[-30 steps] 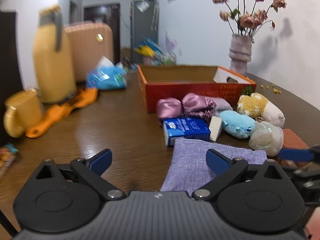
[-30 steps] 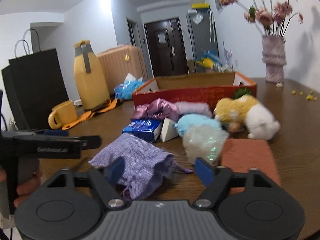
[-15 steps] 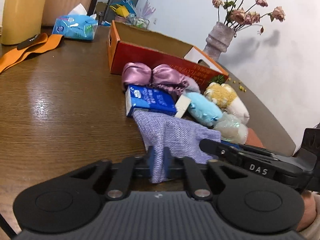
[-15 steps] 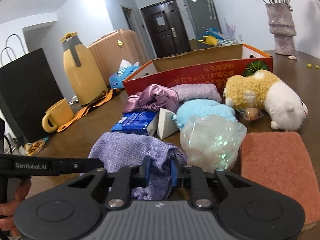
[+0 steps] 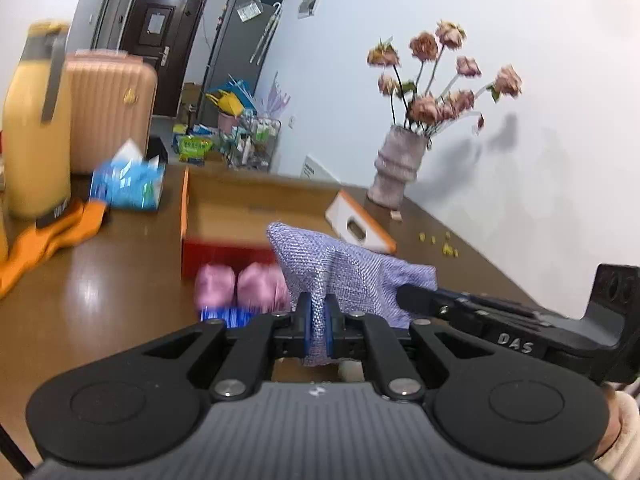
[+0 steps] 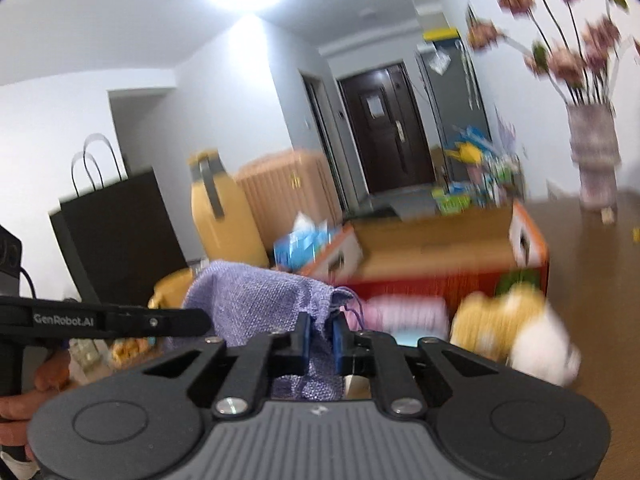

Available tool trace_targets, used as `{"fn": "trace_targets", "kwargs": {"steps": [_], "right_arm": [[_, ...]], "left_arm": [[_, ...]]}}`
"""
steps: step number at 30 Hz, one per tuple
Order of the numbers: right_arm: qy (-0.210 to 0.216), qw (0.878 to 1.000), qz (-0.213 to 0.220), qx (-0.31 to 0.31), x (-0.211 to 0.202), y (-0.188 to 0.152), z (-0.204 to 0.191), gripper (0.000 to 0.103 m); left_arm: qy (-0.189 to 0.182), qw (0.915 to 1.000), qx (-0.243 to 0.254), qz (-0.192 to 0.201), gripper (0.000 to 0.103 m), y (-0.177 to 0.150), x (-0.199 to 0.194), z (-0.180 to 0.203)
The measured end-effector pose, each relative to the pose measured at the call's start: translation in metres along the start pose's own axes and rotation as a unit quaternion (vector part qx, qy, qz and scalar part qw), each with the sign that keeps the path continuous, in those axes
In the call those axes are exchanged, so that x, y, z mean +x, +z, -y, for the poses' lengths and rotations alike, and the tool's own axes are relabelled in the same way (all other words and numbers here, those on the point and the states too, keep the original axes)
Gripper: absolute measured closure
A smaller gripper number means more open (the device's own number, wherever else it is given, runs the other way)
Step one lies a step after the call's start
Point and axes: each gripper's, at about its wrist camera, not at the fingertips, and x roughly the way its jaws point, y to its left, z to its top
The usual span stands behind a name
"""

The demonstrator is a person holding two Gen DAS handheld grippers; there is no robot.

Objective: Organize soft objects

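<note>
Lavender woven pouch point(image 5: 348, 276) is pinched at two points — left gripper point(image 5: 316, 320) is clamped shut on one edge, right gripper point(image 6: 320, 338) is clamped on the drawstring end. The pouch is held clear of the table point(image 5: 120, 280), hanging between the two tools, near side of the cardboard box point(image 5: 240, 208). A two-point hold probably serves to keep the limp fabric spread, not bunched, so it can be laid flat or dropped into the open box as one piece.

Around it: pink satin scrunchies point(image 5: 240, 286) and a blue packet point(image 5: 224, 314) are seen directly under the pouch, in front of the red box wall. The yellow-and-white plush point(image 6: 516, 336) lies to the right, near the box corner. Far left — yellow jug point(image 5: 36, 120), orange strap point(image 5: 52, 232), blue tissue pack point(image 5: 128, 184). A vase of dried flowers point(image 5: 396, 168) stands far right.

Obstruction, as judged: the near box wall must be cleared by the hanging lower edge of the pouch; the scrunchies could be dragged if it is carried low. Both frames are motion-blurred, so fine contact cannot be resolved.
</note>
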Motion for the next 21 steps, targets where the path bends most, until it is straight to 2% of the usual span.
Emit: {"fn": "trace_targets", "kwargs": {"steps": [3,5,8,10,13,17,19,21], "right_arm": [[0.01,1.0,0.004,-0.028,0.021,0.061,0.013,0.093],[0.014,0.999,-0.005,-0.031,0.045,0.102,0.025,0.093],[0.001,0.999,-0.041,-0.03,0.104,0.157,0.048,0.093],[-0.016,0.997,-0.072,-0.03,0.15,0.176,0.061,0.093],[-0.036,0.99,-0.137,-0.018,0.23,0.182,0.088,0.093],[-0.071,0.974,-0.215,-0.004,0.329,0.161,0.121,0.093],[-0.078,0.967,-0.242,0.005,0.36,0.146,0.13,0.093],[-0.079,0.962,-0.262,0.021,0.383,0.133,0.14,0.093]], "left_arm": [[0.008,0.9995,0.022,0.022,0.096,0.058,0.018,0.006],[0.028,0.9987,0.03,0.032,0.096,0.097,0.04,0.002],[0.04,0.9991,0.011,0.004,0.096,0.147,0.088,-0.019],[0.048,0.9986,0.007,-0.02,0.096,0.166,0.126,-0.035],[0.077,0.9941,0.001,-0.076,0.096,0.176,0.2,-0.063],[0.113,0.9833,-0.022,-0.141,0.096,0.167,0.289,-0.102],[0.119,0.9799,-0.012,-0.16,0.096,0.162,0.318,-0.111],[0.117,0.98,0.002,-0.161,0.095,0.156,0.33,-0.118]]}}
